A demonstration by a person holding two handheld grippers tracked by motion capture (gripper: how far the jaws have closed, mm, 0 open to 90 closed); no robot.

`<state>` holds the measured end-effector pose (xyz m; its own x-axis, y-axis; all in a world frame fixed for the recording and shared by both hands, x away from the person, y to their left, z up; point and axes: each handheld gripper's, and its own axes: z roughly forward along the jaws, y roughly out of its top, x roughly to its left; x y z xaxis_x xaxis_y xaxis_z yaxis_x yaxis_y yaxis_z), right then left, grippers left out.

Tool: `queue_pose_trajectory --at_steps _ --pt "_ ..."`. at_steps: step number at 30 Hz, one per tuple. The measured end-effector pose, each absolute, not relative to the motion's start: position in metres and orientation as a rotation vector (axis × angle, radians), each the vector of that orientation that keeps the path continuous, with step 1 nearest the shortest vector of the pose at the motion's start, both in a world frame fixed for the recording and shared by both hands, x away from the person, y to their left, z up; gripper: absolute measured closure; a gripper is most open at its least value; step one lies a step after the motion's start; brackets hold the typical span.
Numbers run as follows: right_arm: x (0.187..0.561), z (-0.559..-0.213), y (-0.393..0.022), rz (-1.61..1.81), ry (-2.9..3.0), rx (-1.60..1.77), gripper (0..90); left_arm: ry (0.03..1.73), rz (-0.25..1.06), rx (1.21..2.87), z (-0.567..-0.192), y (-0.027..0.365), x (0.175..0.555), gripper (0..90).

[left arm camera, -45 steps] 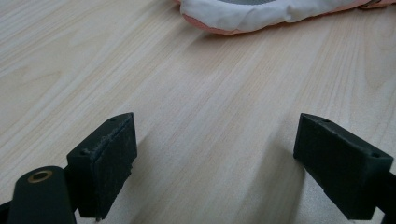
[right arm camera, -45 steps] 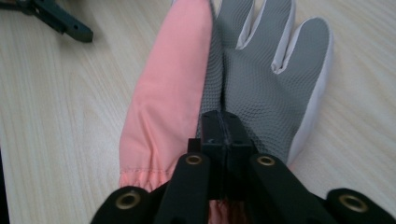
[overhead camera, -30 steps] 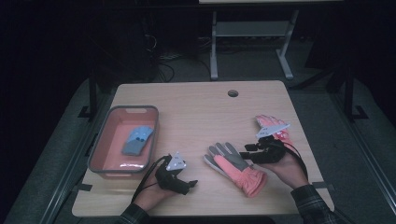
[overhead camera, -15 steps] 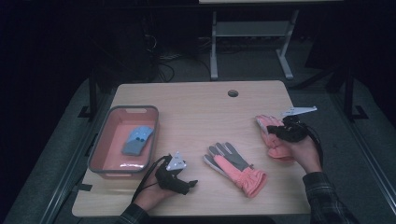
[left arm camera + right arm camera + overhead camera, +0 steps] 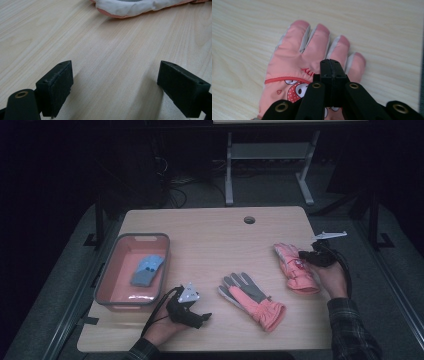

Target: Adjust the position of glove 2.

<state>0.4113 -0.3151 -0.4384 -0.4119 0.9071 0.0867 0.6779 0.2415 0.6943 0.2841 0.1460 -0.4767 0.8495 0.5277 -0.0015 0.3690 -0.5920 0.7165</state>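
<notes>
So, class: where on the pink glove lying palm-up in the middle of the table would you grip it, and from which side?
Grip the glove at its puffy pink cuff, the thickest, raised end, nearest the table's front edge. Come from above with the open left claw, which sits just beside it; the flat fingers likely offer less to pinch.

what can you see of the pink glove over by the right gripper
The pink glove is a padded, soft fabric winter glove lying flat, back up, near the table's right edge. It has four pink fingers with pale grey side panels, a red piped seam, red lettering and a cartoon print with a spotted red patch. The right gripper sits over it with jaws shut; whether it pinches fabric cannot be told.
</notes>
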Motion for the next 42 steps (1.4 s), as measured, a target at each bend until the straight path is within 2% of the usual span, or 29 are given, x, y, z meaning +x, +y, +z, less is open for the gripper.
queue_pose_trajectory --at_steps 20,26,31,32,39,42 --pt "0.409 -0.440 -0.239 1.067 2.498 1.207 88.3 0.655 0.272 2.267 -0.477 0.146 0.283 12.7" --pt "0.402 -0.428 -0.240 1.139 2.504 1.180 75.4 0.655 0.269 2.266 -0.477 0.146 0.283 12.7" --pt "0.387 -0.418 -0.246 1.176 2.505 1.165 68.1 0.655 0.269 2.266 -0.477 0.146 0.283 12.7" --pt "0.378 -0.416 -0.245 1.172 2.521 1.154 64.2 0.655 0.269 2.266 -0.477 0.146 0.283 12.7" --pt "0.368 -0.430 -0.238 1.087 2.596 1.122 52.5 0.655 0.269 2.268 -0.477 0.146 0.282 12.7" --pt "0.365 -0.436 -0.233 1.025 2.610 1.117 53.1 0.655 0.269 2.267 -0.477 0.146 0.282 12.7"
